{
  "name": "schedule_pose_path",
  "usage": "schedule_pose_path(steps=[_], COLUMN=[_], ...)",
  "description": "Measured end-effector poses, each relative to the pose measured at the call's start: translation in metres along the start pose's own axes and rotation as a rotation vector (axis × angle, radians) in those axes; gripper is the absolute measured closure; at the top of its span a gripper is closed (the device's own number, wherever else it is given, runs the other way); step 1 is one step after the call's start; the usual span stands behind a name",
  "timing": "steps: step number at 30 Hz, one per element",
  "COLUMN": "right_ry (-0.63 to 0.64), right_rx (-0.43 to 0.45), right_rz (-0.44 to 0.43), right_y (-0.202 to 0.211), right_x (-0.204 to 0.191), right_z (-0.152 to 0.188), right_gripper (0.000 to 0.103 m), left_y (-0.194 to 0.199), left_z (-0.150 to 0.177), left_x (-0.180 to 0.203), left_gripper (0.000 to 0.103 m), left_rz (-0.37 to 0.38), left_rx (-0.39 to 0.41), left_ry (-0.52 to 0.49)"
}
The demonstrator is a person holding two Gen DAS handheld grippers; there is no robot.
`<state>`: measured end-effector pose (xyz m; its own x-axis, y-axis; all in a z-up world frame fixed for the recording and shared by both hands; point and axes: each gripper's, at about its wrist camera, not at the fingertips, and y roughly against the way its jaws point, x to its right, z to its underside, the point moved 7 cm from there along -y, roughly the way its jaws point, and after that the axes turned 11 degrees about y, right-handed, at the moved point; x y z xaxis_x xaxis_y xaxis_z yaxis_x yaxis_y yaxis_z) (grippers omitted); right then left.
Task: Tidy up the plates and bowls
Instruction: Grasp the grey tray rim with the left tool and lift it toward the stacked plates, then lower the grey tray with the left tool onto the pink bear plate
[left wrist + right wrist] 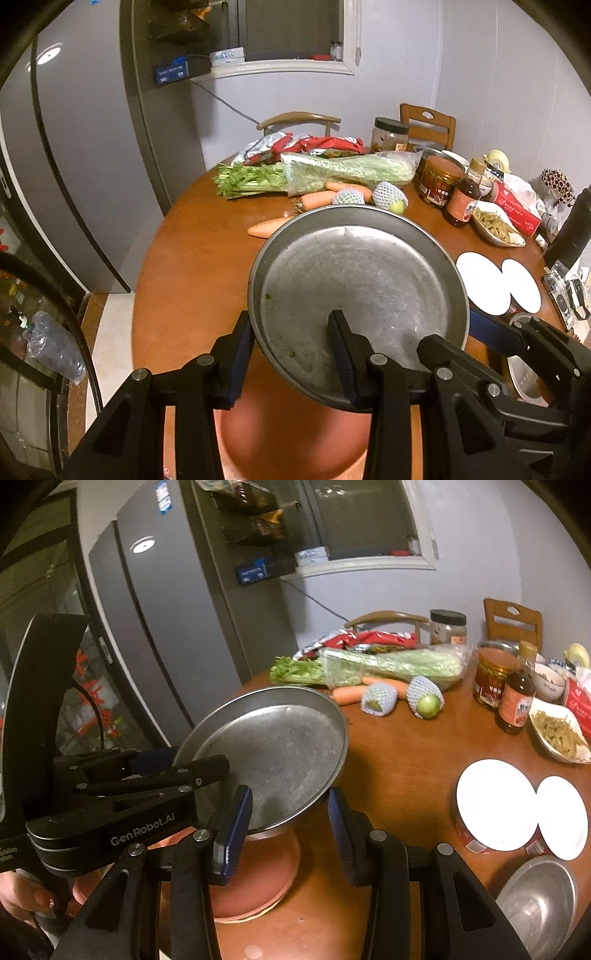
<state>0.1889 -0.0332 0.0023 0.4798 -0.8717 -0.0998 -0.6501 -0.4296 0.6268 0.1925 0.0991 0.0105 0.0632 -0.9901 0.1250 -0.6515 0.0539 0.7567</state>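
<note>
A round metal pan [354,280] hangs tilted above a stack of pink plates [295,446] on the brown table [192,266]. My left gripper [291,325] is shut on the pan's near rim, one finger inside and one outside. In the right wrist view the same pan [280,753] is also clamped at its near edge by my right gripper [290,794], with the left gripper [207,762] on its left rim. The pink plates [258,878] lie under it. Two white plates [495,805] [563,816] rest on red bowls, and a metal bowl [535,897] sits at the right.
Celery [317,173], carrots [266,227], netted fruit [424,698], jars [439,181], a sauce bottle [517,701] and a dish of food [561,734] crowd the table's far and right side. A grey fridge [155,635] stands left, chairs [428,122] behind.
</note>
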Motion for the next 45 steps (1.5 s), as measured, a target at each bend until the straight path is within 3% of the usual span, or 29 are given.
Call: schedule_pose_path(steps=[18,45], right_ry=[0.06,0.037], right_rx=[-0.01,-0.101], right_rz=[-0.035,-0.086], right_y=[0.018,-0.011], right_x=[-0.042,-0.062], right_z=[0.028,0.079], right_gripper=[0.058,0.058], left_y=[0.026,-0.001], left_z=[0.047,0.099], left_x=[-0.029,-0.053], left_gripper=[0.062,0.062], left_rz=[0.014,-0.016], left_rx=[-0.003,-0.087], left_ry=[0.064,0.078])
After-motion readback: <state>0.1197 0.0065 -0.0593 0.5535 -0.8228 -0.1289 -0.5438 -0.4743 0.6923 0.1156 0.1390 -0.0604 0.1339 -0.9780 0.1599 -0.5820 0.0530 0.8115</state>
